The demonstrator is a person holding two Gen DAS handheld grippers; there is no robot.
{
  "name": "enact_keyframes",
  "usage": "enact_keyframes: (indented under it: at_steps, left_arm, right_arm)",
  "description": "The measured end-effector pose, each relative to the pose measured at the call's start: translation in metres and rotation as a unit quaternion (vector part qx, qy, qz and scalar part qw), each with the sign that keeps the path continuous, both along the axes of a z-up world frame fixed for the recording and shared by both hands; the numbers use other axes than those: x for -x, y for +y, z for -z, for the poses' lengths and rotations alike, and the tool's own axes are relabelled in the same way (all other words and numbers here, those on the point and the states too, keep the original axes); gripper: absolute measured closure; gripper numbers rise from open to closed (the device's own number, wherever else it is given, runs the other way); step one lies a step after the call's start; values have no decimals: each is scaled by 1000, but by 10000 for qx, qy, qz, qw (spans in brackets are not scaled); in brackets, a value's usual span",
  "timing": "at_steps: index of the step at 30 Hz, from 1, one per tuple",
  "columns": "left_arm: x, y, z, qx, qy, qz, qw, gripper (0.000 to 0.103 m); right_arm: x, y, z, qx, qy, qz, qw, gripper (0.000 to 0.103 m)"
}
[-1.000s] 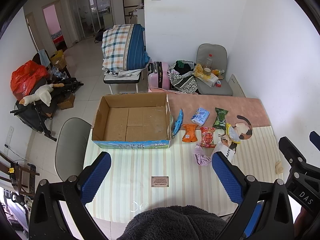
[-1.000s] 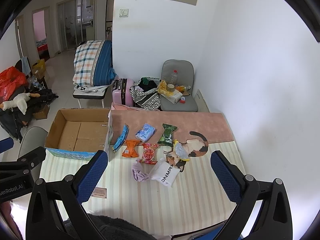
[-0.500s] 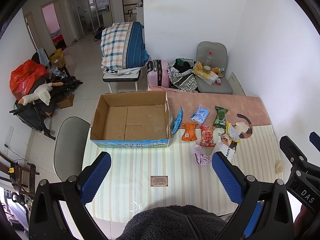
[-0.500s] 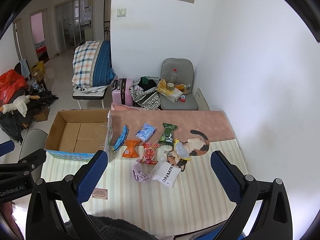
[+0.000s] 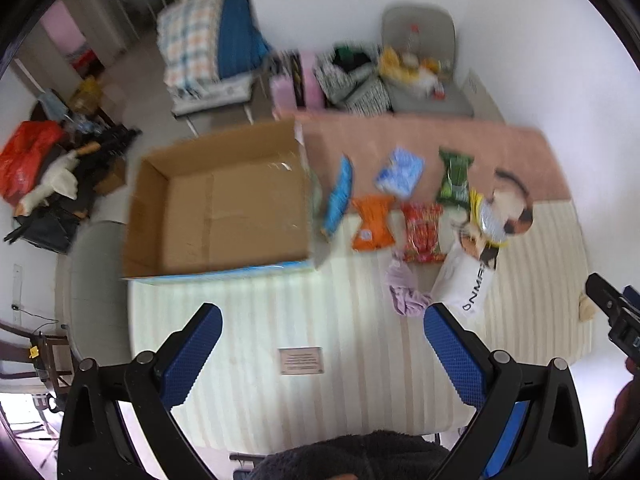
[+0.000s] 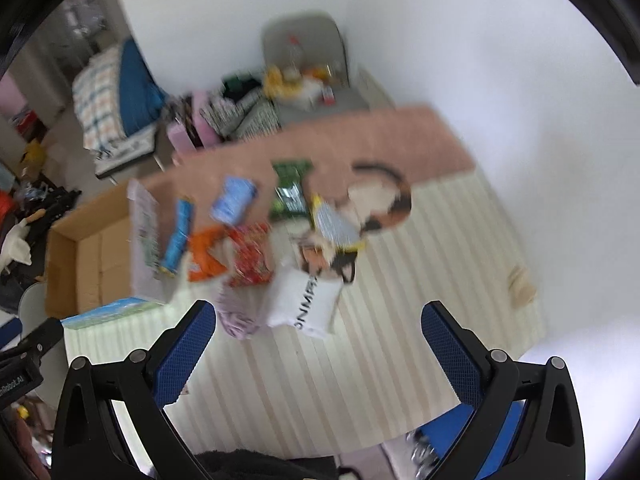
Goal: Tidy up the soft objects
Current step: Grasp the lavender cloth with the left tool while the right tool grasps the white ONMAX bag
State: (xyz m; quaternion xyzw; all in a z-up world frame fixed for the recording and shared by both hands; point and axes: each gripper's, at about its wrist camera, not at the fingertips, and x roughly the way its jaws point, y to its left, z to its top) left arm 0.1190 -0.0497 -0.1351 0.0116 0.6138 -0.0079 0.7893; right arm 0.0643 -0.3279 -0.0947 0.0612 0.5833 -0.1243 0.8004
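Several soft packets lie in the middle of a striped mat (image 5: 280,328): a white pouch (image 5: 464,280), a lilac cloth (image 5: 404,292), a red packet (image 5: 422,232), an orange packet (image 5: 372,226), a green packet (image 5: 454,178), a pale blue tissue pack (image 5: 400,170) and a long blue packet (image 5: 340,196). An open, empty cardboard box (image 5: 224,204) stands left of them. My left gripper (image 5: 320,356) is open and empty above the mat's near part. My right gripper (image 6: 318,354) is open and empty, high above the white pouch (image 6: 306,300) and lilac cloth (image 6: 236,316). Both views are blurred.
A pink strip (image 5: 420,144) with a cat picture edges the mat's far side. A small label (image 5: 301,360) lies on the near mat. Beyond stand a grey chair with clutter (image 5: 420,40), a pink suitcase (image 5: 298,76), a plaid bedding pile (image 5: 200,44) and a grey chair (image 5: 92,280) at left.
Both grippers have moved forward and down toward the packets, which now look larger. The right wrist view has tilted. Both grippers stay open.
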Motion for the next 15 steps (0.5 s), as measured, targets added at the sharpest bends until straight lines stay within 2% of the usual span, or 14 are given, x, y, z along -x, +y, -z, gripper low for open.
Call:
enact_keyframes:
  at_steps: [2, 3, 4, 5, 8, 10, 12, 13, 15]
  left_arm:
    - [-21, -13, 40, 51, 530, 23, 9986, 0]
    - [-28, -19, 57, 248, 753, 49, 9968, 0]
    - [-35, -24, 73, 331, 926, 22, 9951, 0]
    - [-41, -29, 89, 343, 1117, -27, 9931, 0]
    - [-59, -42, 133, 512, 1571, -109, 9862, 1]
    - [-68, -48, 158, 443, 1770, -91, 9832, 5]
    - [-72, -50, 176, 266, 1928, -46, 9809, 5]
    - [-72, -51, 183, 211, 1980, -18, 9800, 5]
    - [-68, -48, 192, 124, 2048, -12, 9787, 5]
  right_arm:
    - [-19, -20, 46, -199, 381, 181, 9989, 0]
    - [-29, -29, 72, -383, 553, 264, 9974, 0]
    - [-37, -35, 90, -496, 654, 307, 9961, 0]
    - [-48, -41, 120, -680, 906, 366, 9929, 0]
    - [-74, -44, 180, -808, 1308, 116, 9881, 0]
    - [-85, -34, 202, -814, 1481, -460, 9846, 0]
    - [-92, -20, 217, -574, 1713, -1357, 9741, 0]
    - [-92, -10, 223, -261, 1773, -1999, 9633, 0]
    - [-86, 5, 228, 247, 1824, -2823, 9415, 0]
